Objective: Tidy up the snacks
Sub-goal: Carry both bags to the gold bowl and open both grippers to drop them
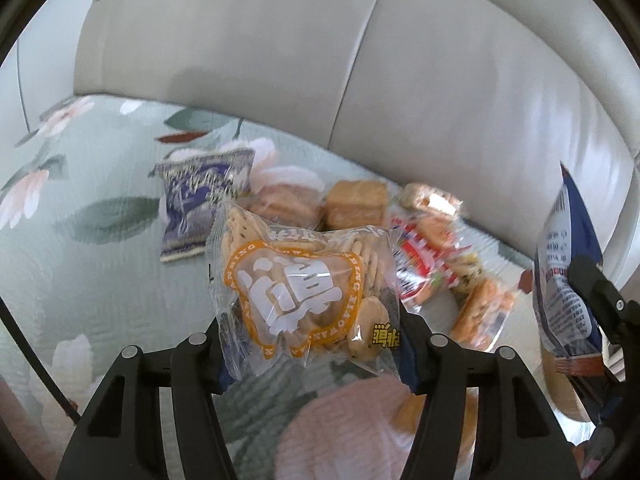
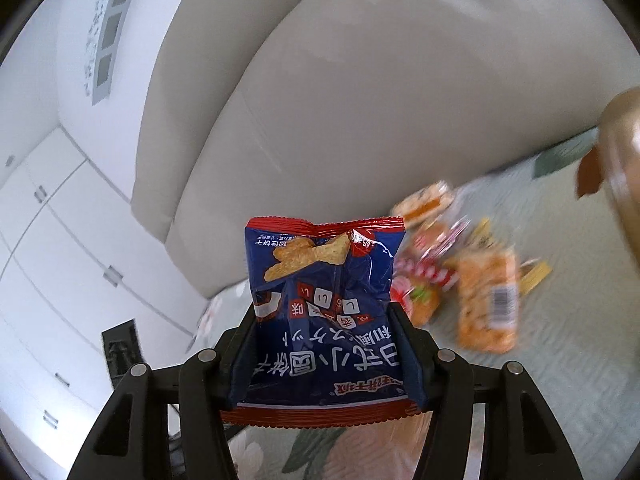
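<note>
My left gripper is shut on a clear bag of round crackers with an orange ring logo. It holds the bag by its lower sides, lifted above the floral sofa cover. In the right wrist view my right gripper is shut on a dark blue snack bag with red crimped ends, also raised off the seat. That blue bag shows at the right edge of the left wrist view.
On the cover lie a purple packet, two brown pastry packets, a red-and-white packet and an orange packet. Behind them is the pale sofa backrest. White cabinets stand at left, and a blurred brown thing at the right edge.
</note>
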`<action>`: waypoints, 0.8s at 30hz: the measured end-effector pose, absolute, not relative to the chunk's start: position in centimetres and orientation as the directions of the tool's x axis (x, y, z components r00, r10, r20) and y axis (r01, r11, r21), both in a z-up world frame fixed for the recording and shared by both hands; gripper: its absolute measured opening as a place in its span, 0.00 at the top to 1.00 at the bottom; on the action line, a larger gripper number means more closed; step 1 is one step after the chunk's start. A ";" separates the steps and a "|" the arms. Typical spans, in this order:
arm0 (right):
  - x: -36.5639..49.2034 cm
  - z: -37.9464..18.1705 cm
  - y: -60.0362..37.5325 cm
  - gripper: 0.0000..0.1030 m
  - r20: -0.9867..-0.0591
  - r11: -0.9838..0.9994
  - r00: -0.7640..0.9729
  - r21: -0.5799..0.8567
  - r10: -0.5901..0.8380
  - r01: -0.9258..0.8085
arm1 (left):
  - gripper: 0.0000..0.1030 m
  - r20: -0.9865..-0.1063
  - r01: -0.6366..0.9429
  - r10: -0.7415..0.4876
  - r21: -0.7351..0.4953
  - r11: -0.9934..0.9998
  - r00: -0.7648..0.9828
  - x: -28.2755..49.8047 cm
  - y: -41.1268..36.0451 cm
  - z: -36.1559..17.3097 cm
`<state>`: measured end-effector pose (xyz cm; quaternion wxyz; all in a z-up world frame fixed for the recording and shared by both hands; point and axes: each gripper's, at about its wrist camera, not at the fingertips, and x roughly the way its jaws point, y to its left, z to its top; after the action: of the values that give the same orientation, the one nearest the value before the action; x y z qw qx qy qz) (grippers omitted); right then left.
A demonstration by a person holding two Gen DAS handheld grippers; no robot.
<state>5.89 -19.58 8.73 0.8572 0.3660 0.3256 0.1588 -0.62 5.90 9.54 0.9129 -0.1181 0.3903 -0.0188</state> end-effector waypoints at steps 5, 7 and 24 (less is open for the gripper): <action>4.9 10.8 -23.1 0.43 -0.474 0.712 0.778 0.701 0.412 0.050 | 0.43 -0.691 -0.027 -0.135 -0.219 0.975 0.710 -0.5 3.8 11.6; 4.4 11.6 -24.7 0.43 -0.478 0.711 0.790 0.699 0.384 0.077 | 0.43 -0.683 -0.010 -0.144 -0.216 0.976 0.716 -0.3 2.7 12.4; 2.1 14.8 -32.2 0.43 -0.556 0.717 0.803 0.648 0.214 0.257 | 0.43 -0.611 0.188 -0.279 -0.210 0.960 0.741 1.1 -8.6 16.9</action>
<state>2.06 -32.16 14.83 0.8721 0.3757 0.3134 -0.0122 1.14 -8.60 16.93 0.9305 -0.0671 0.3376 -0.1254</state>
